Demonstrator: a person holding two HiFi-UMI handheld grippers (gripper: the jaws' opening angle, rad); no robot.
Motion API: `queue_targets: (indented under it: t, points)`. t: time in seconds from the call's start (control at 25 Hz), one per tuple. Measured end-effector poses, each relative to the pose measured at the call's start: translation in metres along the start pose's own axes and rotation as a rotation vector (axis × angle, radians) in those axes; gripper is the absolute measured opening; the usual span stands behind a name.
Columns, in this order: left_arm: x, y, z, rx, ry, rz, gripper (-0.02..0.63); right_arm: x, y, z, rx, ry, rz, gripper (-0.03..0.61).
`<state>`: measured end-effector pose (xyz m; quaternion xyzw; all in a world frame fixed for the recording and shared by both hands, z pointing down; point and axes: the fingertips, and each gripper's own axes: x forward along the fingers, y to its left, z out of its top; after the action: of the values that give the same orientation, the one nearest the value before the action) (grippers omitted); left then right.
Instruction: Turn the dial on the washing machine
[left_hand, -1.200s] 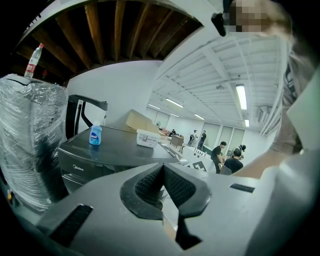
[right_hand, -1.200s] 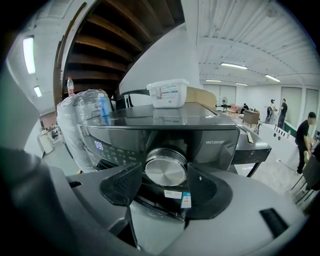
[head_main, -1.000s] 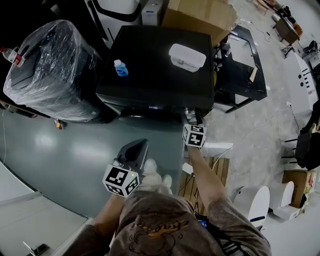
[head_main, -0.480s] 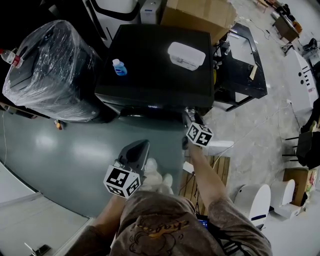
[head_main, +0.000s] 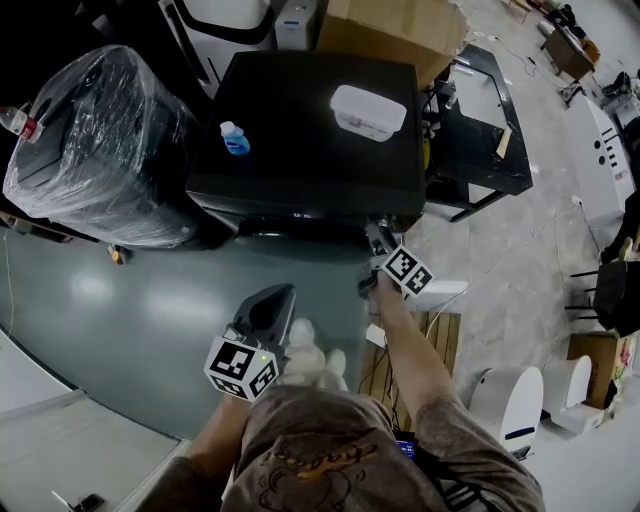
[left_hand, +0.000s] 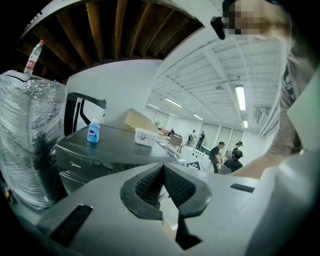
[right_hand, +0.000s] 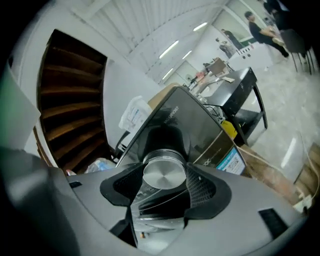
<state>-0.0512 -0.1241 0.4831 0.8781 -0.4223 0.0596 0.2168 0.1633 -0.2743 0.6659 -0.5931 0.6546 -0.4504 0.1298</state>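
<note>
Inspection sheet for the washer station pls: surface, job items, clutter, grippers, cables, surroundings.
Surface: washing machine top, dark and flat.
Job's things: dial, silver, on the front panel, between the right jaws.
Clutter: blue bottle and white box on top; wrapped appliance beside; cardboard box behind.
Grippers: right hand-held gripper shut on dial; left hand-held gripper shut, empty, held low.
Cables: nothing seen.
Surroundings: grey floor, wooden pallet, people far off.
</note>
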Motion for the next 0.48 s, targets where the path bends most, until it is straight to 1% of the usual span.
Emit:
queue_targets:
  t: [0.08, 0.16, 0.24, 0.48]
  points:
    - [-0.0011, -0.0006, 0.0011, 0.001, -0.002, -0.001, -0.008, -0.0006, -0.0020, 0.0006, 0.099, -0.026, 0.022, 0.264]
    - [-0.0023, -0.0008, 0.0021, 0.000, -0.003, -0.001, -0.008, -0.0009, -0.0024, 0.0014, 0.137, -0.038, 0.032, 0.264]
    - [-0.0038, 0.0001, 0.0016, -0.001, -0.003, 0.000, -0.008, -0.0008, -0.0014, 0.0015, 0.124, -0.033, 0.030, 0.264]
    - [-0.0072, 0.0028, -0.0031, -0.007, 0.005, 0.002, -0.008, -0.0036, 0.0058, 0.0031, 0.001, -0.023, 0.005, 0.272]
